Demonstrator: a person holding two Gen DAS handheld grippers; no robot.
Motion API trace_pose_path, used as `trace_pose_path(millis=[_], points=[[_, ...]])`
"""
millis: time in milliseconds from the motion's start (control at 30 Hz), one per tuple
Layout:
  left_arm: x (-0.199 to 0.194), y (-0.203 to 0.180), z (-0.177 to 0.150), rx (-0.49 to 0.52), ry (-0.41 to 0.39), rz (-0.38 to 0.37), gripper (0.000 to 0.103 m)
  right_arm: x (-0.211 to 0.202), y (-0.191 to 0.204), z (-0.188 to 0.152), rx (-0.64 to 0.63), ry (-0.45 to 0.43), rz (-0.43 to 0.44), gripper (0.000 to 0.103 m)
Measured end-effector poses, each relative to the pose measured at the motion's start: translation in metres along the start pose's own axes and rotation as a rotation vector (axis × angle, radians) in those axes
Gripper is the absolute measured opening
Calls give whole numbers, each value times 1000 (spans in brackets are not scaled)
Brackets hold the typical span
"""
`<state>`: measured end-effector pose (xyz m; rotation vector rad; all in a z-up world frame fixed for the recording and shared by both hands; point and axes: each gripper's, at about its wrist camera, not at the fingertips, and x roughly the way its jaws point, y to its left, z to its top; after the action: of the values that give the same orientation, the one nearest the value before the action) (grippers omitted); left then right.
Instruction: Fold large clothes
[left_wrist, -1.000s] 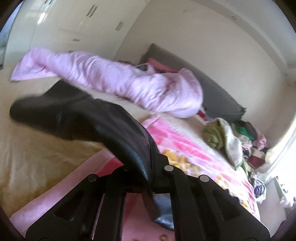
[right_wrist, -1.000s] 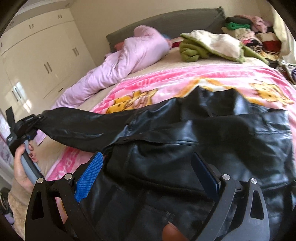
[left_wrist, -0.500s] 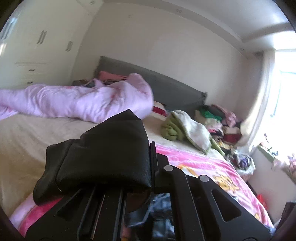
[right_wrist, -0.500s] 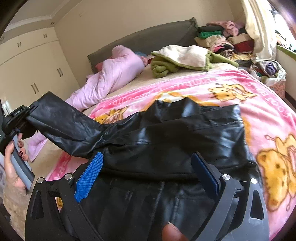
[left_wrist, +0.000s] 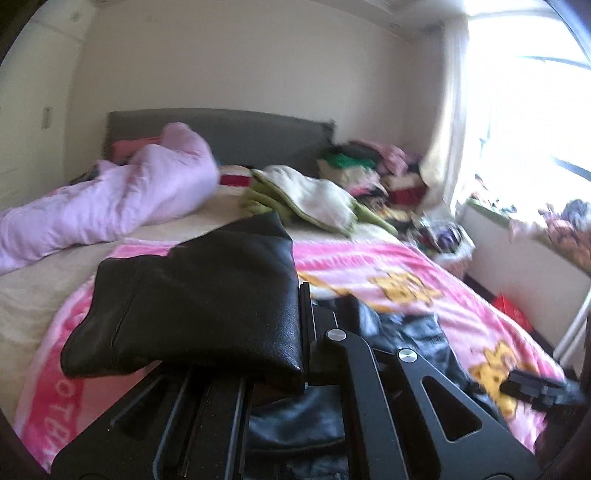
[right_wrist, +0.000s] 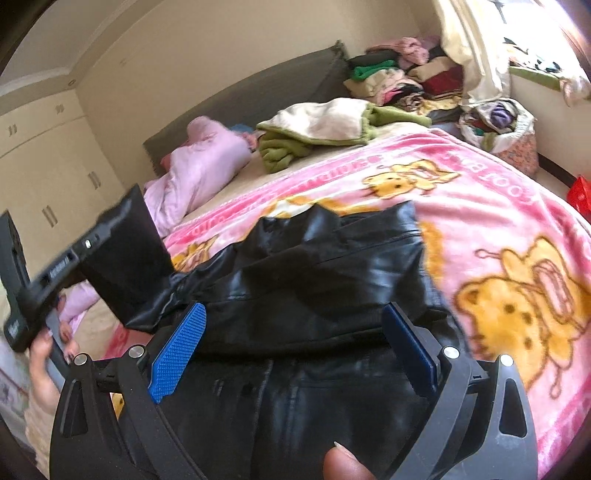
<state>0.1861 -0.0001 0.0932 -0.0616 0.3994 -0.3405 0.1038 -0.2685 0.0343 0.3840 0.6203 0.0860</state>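
We see the left hand-held gripper (right_wrist: 92, 247) clamping the black leather jacket's (right_wrist: 325, 273) sleeve (left_wrist: 199, 306) (lifted), the right hand-held gripper (right_wrist: 291, 350) wide above it.

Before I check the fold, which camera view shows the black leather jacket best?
The right wrist view: the black leather jacket lies spread across the pink blanket, its sleeve raised by the left gripper. The left wrist view shows mainly the clamped sleeve end and a blurred strip of the body.

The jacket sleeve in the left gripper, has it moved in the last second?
Yes. In the right wrist view the sleeve and left gripper have swung up and inward toward the jacket body, measured against the pink blanket.
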Motion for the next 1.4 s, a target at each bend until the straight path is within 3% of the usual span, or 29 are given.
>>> trace_pose_path(millis=[367, 567, 600, 667, 767, 900, 1067, 1167, 1400], points=[[50, -92, -75, 378, 175, -111, 0, -3, -54, 7, 126, -4, -94, 95], [75, -111, -113, 462, 297, -127, 7, 1, -67, 13, 114, -11, -140, 95], [77, -113, -116, 465, 312, -129, 10, 2, -69, 14, 118, -12, -143, 95], [80, -117, -125, 476, 354, -165, 35, 5, -75, 13, 132, -6, -146, 95], [74, -131, -136, 539, 358, -190, 61, 10, -81, 13, 148, 2, -149, 95], [61, -139, -139, 590, 355, -192, 73, 14, -82, 13, 151, 14, -151, 95], [41, -129, -121, 533, 333, -228, 87, 17, -72, 18, 108, 11, -157, 95], [32, -117, -102, 444, 314, -282, 90, 18, -66, 22, 99, 11, -156, 95], [8, -79, -56, 253, 195, -293, 94, 19, -56, 24, 79, 13, -159, 95]])
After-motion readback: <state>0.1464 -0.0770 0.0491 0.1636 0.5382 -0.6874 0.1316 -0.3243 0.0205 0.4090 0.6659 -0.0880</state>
